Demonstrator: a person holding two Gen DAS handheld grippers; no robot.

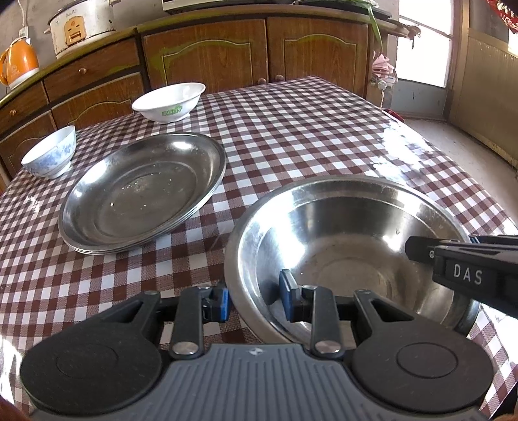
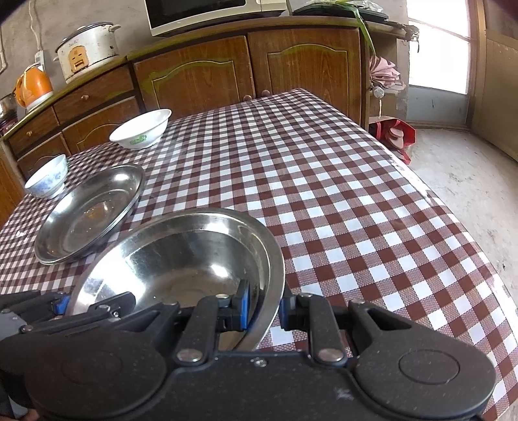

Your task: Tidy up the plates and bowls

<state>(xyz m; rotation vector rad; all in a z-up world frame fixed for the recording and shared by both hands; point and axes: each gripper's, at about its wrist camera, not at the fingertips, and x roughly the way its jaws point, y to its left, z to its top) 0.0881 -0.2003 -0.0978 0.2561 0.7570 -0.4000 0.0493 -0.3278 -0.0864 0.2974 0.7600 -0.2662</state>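
plate stack (image 1: 142,194) sits at ten o'clock on the tabletop (image 1: 307,136). left hand-held gripper (image 1: 255,299) and right hand-held gripper (image 2: 264,307) each pinch the steel bowl (image 1: 349,246) rim, nearly closed. thin, slick metal could slip or tilt if either lifts unevenly.

Ahead of me a table under a glossy red-and-white checked cloth (image 2: 340,194) stands against brown wooden cabinets with arched door panels (image 2: 246,64). On the cabinet top I see a white rice cooker (image 2: 89,50), an orange electric kettle (image 2: 32,85) and a white microwave (image 2: 207,13). Daylight pours through a bright window (image 2: 437,45) at right onto the grey concrete floor (image 2: 469,181).
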